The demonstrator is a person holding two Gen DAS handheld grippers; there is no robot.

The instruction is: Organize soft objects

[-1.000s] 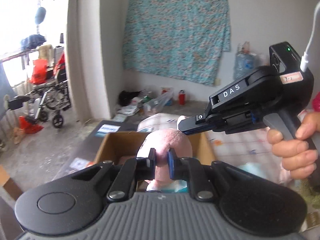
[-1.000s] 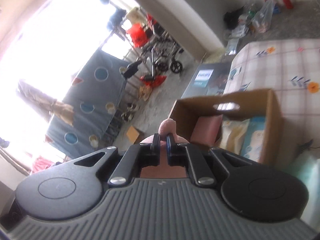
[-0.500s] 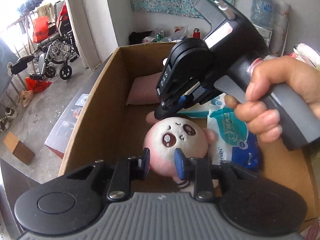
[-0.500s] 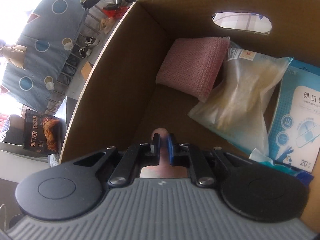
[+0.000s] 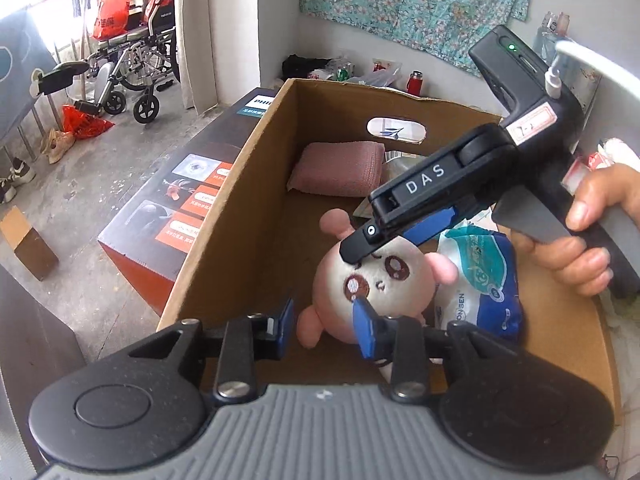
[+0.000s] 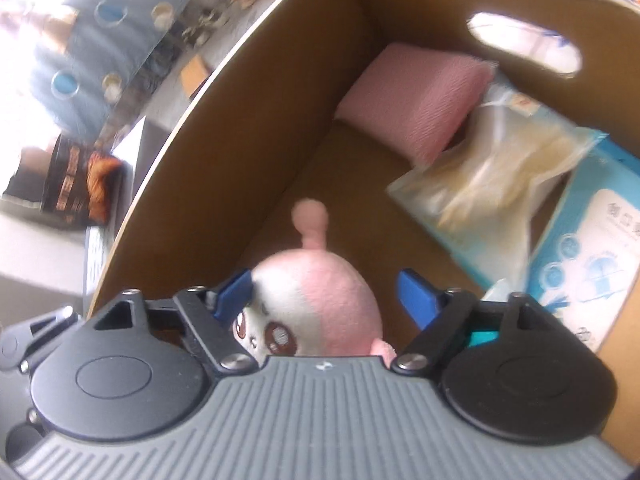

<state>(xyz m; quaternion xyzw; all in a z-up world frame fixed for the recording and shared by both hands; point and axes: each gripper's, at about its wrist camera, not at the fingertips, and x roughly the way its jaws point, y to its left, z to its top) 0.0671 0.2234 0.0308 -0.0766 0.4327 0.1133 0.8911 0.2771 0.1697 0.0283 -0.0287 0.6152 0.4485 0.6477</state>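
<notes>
Left hand-held gripper point(image 5: 326, 326): fingers spread, sitting either side of the plush toy point(image 5: 370, 280), right blue pad point(image 5: 366, 330) just touching or overlapping its lower edge, left pad apart from it; not pinching.

Right hand-held gripper point(image 6: 326, 296): fingers spread wide, straddling the plush toy's head point(image 6: 320, 300) from above; contact hard to tell, view blurred. In the left wrist view, right hand-held gripper's point(image 5: 362, 246) tip hovering at the toy's forehead, held by a hand point(image 5: 580, 236).

Plush toy: one, pink and white, lying inside the cardboard box point(image 5: 240, 184) near its front-left, face turned up toward the left wrist camera. Long axis running roughly along the box's length, stalked knob on the head point(image 6: 310, 218) pointing to the far end wall with the handle cut-out point(image 5: 396, 130).

Also lying in the box, counted: one pink folded cloth point(image 5: 338, 168) in the far-left corner; one clear bag of pale material point(image 6: 492, 176) beside it; one light-blue wipes pack point(image 6: 592, 248); one blue-and-white soft pack point(image 5: 478, 280) touching the toy's right side.

Outside the box: printed carton point(image 5: 180, 208) standing against its left wall; wheelchair point(image 5: 132, 60) well apart on the floor.
</notes>
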